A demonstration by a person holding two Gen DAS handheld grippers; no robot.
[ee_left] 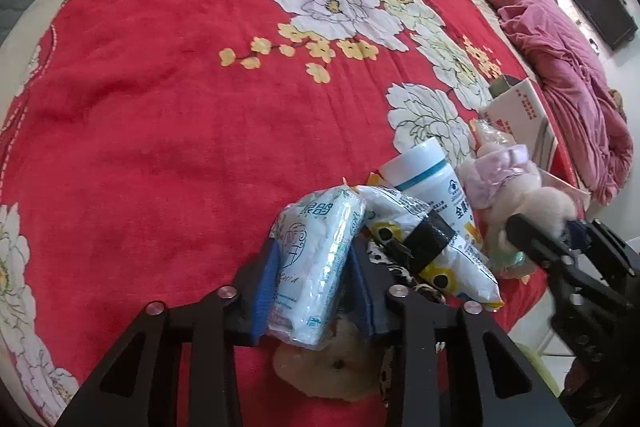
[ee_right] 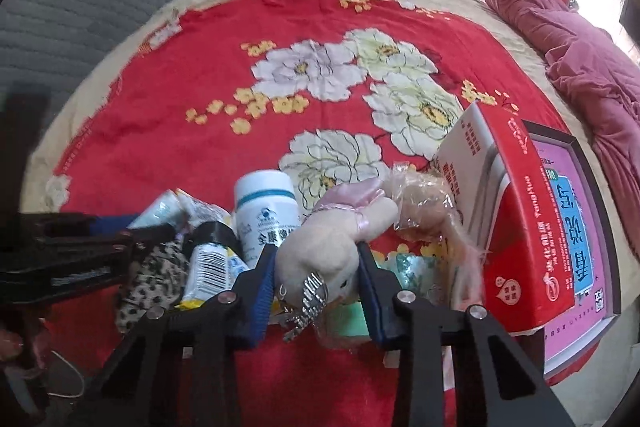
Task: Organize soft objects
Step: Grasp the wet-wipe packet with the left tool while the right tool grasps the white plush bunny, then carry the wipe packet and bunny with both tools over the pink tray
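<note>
My left gripper [ee_left: 314, 259] is shut on a white tissue pack [ee_left: 316, 259] with teal print, held above a tan plush toy [ee_left: 328, 367] on the red bedspread. My right gripper [ee_right: 318, 259] is shut on a cream plush bunny [ee_right: 320, 247] with a pink satin bow and a metal keychain; it also shows in the left wrist view [ee_left: 520, 195], with the right gripper [ee_left: 560, 239] at its side. A second tissue pack [ee_left: 432, 243] with a black tape band lies beside the left gripper. A bagged doll [ee_right: 424, 207] lies right of the bunny.
A white bottle [ee_right: 266, 211] with a blue band stands in the pile. A leopard-print pouch [ee_right: 156, 275] lies left. A red and white box [ee_right: 512, 227] rests on a pink-covered flat box [ee_right: 576, 227]. A rolled pink quilt [ee_left: 560, 39] lines the bed's right edge.
</note>
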